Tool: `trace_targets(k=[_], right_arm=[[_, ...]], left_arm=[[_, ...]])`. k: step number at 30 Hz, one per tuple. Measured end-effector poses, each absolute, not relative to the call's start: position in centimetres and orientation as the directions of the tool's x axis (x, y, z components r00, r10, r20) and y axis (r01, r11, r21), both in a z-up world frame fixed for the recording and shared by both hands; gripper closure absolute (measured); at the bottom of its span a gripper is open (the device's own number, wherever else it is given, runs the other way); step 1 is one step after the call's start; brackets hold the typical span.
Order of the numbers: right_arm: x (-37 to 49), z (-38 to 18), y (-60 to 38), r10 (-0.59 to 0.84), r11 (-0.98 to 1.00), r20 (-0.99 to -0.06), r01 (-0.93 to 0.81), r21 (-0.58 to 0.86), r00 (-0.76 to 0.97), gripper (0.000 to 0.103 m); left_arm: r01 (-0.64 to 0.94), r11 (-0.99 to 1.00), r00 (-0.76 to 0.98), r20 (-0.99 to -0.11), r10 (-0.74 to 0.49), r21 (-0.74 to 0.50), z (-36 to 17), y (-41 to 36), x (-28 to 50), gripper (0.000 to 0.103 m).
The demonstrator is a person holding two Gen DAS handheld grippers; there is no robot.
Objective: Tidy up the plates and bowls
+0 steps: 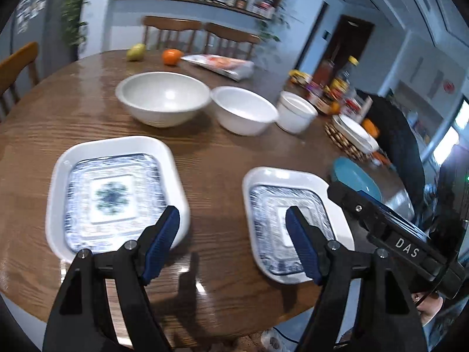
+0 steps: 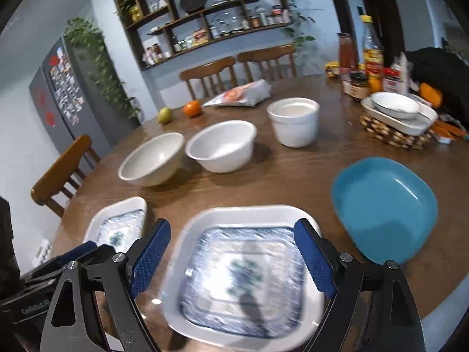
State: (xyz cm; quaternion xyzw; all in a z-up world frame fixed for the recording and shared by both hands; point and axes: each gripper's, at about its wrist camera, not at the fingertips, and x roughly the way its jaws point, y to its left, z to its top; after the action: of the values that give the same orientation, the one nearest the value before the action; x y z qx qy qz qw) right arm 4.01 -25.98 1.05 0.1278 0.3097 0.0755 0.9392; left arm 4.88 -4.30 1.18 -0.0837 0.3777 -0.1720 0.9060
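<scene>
"DAS" on right tongs (image 1: 360, 205)

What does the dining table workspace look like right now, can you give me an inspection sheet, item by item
Surface: round wooden table, glossy.
Job's things: two patterned square plates at the near edge, apart; blue plate; two white bowls side by side; white pot.
Clutter: orange, pear, snack bag, bottles and jars, dishes on a woven trivet.
Grippers: left gripper and right gripper open, holding nothing.
Cables: nothing seen.
Surroundings: wooden chairs, wall shelves, fridge.
</scene>
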Motion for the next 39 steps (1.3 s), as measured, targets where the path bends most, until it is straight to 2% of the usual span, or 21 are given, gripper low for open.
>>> trace_targets(k=[2, 4, 7, 12, 16, 18, 23, 25, 28, 39], right_arm=[[3.5, 0.4, -27.0, 0.2, 0.955, -0.56, -0.032, 0.296, 0.804, 0.016], [3.2, -0.1, -28.0, 0.177, 0.954, -0.557, -0.002, 0.301, 0.812, 0.016], [3.3, -1.0, -29.1, 0.159, 0.95, -0.57, 0.033, 0.311, 0.806, 0.017], [3.4, -2.0, -29.7, 0.165, 0.95, -0.579, 0.029, 0.31, 0.798, 0.04], [3.3, -2.4, -29.6, 0.127, 0.966, -0.571, 0.03, 0.258, 0.811, 0.05], [3.4, -2.5, -29.4, 0.119, 0.97, -0.57, 0.028, 0.243, 0.813, 0.058], [4.0, -3.1, -29.1, 0.133, 0.973, -0.591, 0.01, 0.233, 0.795, 0.061], [4.4, -3.3, -29.1, 0.13, 0.972, -0.6, 0.018, 0.234, 0.789, 0.061], [4.9, -3.8, -29.3, 0.157, 0.965, -0.607, 0.009, 0.261, 0.779, 0.061], [5.5, -3.8, -27.7, 0.182, 0.966, -0.603, -0.026, 0.257, 0.777, 0.061]], left_arm=[[0.271, 0.928, 0.652, -0.66, -0.373, -0.256, 0.8, -5.7, 4.9, 0.034], [0.279, 0.93, 0.64, -0.676, -0.365, -0.238, 0.3, -6.7, 5.0, 0.045], [0.285, 0.925, 0.6, -0.706, -0.375, -0.25, -0.6, -7.3, 5.5, 0.053], [0.282, 0.929, 0.589, -0.721, -0.365, -0.239, -1.2, -8.0, 5.7, 0.057], [0.274, 0.933, 0.592, -0.723, -0.356, -0.235, -1.4, -8.5, 5.9, 0.058], [0.273, 0.931, 0.583, -0.729, -0.359, -0.241, -1.6, -8.7, 6.2, 0.058], [0.27, 0.928, 0.563, -0.739, -0.369, -0.257, -2.2, -9.0, 6.5, 0.064], [0.275, 0.925, 0.56, -0.739, -0.375, -0.262, -2.4, -9.1, 6.6, 0.073], [0.258, 0.931, 0.57, -0.737, -0.363, -0.259, -2.6, -9.0, 6.8, 0.08], [0.231, 0.932, 0.559, -0.745, -0.363, -0.28, -2.4, -7.6, 5.9, 0.081]])
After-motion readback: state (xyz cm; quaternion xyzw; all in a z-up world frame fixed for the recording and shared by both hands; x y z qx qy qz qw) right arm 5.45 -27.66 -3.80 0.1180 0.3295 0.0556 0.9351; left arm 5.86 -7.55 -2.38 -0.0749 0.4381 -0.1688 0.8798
